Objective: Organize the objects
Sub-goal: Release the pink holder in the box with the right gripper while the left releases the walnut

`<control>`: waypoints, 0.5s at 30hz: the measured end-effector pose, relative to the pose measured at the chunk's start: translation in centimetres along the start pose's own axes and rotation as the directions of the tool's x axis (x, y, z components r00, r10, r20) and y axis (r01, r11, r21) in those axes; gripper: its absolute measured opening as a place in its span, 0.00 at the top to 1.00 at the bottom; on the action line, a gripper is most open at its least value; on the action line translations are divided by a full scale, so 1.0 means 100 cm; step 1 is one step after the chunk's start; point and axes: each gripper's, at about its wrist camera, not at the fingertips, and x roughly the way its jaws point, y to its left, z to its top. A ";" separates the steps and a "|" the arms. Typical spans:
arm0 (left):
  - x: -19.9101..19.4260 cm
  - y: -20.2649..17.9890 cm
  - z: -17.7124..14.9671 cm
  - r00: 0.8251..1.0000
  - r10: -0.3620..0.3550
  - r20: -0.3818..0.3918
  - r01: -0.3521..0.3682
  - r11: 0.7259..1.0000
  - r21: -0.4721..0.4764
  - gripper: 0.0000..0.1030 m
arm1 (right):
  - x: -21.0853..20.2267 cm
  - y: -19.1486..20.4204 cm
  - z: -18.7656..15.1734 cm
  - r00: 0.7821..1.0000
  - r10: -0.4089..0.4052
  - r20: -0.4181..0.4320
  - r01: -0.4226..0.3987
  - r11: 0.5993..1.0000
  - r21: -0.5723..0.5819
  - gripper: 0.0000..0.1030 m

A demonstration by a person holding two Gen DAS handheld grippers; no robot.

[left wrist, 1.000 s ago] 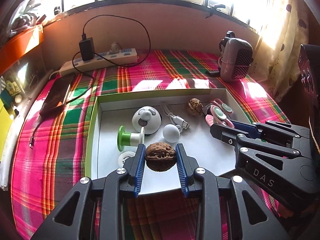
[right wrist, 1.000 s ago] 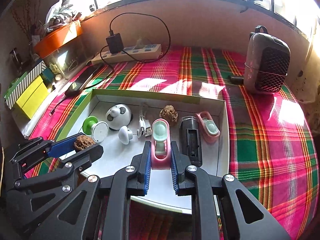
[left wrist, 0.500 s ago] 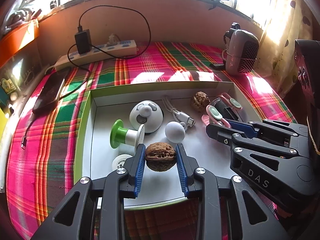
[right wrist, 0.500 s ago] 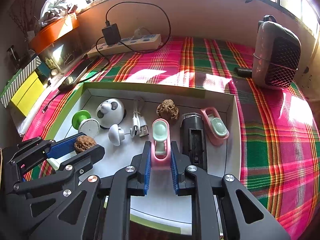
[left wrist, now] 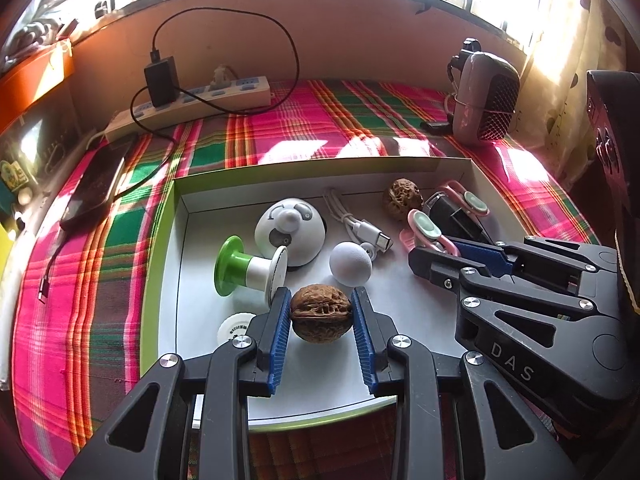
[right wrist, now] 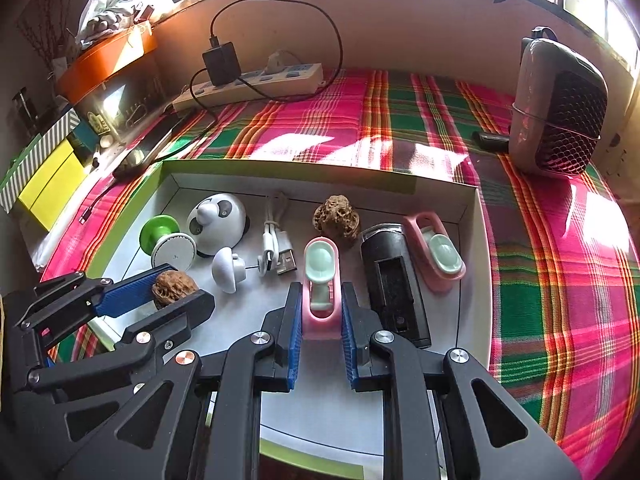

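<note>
A shallow white box with a green rim [left wrist: 160, 240] [right wrist: 132, 200] lies on the plaid cloth. Over its front left part, my left gripper [left wrist: 321, 312] [right wrist: 168, 284] is shut on a brown walnut [left wrist: 321, 314] [right wrist: 173, 285]. To its right, my right gripper [right wrist: 320, 308] [left wrist: 434, 246] is shut on a pink clip with a mint pad [right wrist: 320, 280] [left wrist: 424, 228]. Inside the box lie a second walnut [right wrist: 335, 218], a second pink clip [right wrist: 438, 252], a black block [right wrist: 394, 280], a panda toy [right wrist: 218, 220], a green-and-white spool [right wrist: 166, 240], a white knob [right wrist: 228, 268] and a white USB cable [right wrist: 274, 240].
A small heater [right wrist: 560, 108] stands at the back right. A power strip with a black charger [right wrist: 256, 78] lies along the back wall, and a phone [left wrist: 96, 188] lies at the left of the box. Yellow and striped boxes [right wrist: 44, 176] sit at far left.
Both views have crept forward over the box, so its contents sit lower and closer in the frames. Each grip holds as before.
</note>
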 end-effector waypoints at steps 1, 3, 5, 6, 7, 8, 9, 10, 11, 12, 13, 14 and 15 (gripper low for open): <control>0.000 0.000 0.000 1.000 -0.001 -0.001 0.001 1.000 0.000 0.72 | 0.000 0.000 0.000 1.000 -0.001 0.002 0.001 1.000 0.001 0.82; 0.000 0.000 0.000 1.000 0.000 0.000 0.000 1.000 0.000 0.72 | 0.000 -0.001 0.000 1.000 0.000 0.002 0.000 1.000 0.003 0.82; 0.000 -0.001 0.001 1.000 0.004 -0.001 -0.004 1.000 0.002 0.72 | 0.000 -0.001 -0.001 1.000 0.001 0.003 -0.001 1.000 0.001 0.82; 0.001 -0.001 0.001 1.000 0.006 0.000 -0.006 1.000 0.003 0.72 | 0.000 -0.001 -0.001 1.000 0.001 0.003 -0.001 1.000 0.001 0.82; 0.001 -0.001 0.000 1.000 0.008 0.000 -0.008 1.000 0.005 0.72 | 0.000 -0.001 -0.001 1.000 0.002 0.003 -0.002 1.000 0.000 0.82; 0.001 -0.001 0.001 1.000 0.010 -0.001 -0.010 1.000 0.005 0.72 | 0.000 -0.001 -0.001 1.000 0.001 0.003 -0.001 1.000 0.001 0.82; 0.001 -0.001 0.000 1.000 0.010 -0.001 -0.010 1.000 0.005 0.72 | 0.000 -0.001 -0.001 1.000 0.002 0.004 -0.002 1.000 0.002 0.82; 0.001 -0.001 0.000 1.000 0.010 0.000 -0.010 1.000 0.005 0.72 | 0.000 -0.001 -0.001 1.000 0.003 0.004 -0.003 1.000 0.002 0.82; 0.001 -0.001 0.000 1.000 0.010 0.000 -0.010 1.000 0.005 0.72 | 0.000 -0.001 -0.001 1.000 0.002 0.004 -0.002 1.000 0.002 0.82; 0.001 -0.001 0.000 1.000 0.010 0.000 -0.010 1.000 0.005 0.72 | 0.000 -0.001 -0.001 1.000 0.002 0.003 -0.002 1.000 0.002 0.82; 0.001 -0.001 0.000 1.000 0.011 0.000 -0.011 1.000 0.006 0.72 | 0.000 -0.001 -0.001 1.000 0.003 0.004 -0.003 1.000 0.001 0.82; 0.001 -0.002 0.000 1.000 0.012 -0.001 -0.012 1.000 0.006 0.72 | 0.000 -0.001 -0.001 1.000 0.003 0.004 -0.003 1.000 0.002 0.82; 0.001 -0.002 0.000 1.000 0.013 -0.001 -0.013 1.000 0.006 0.72 | 0.000 -0.001 -0.001 1.000 0.004 0.004 -0.004 1.000 0.004 0.82</control>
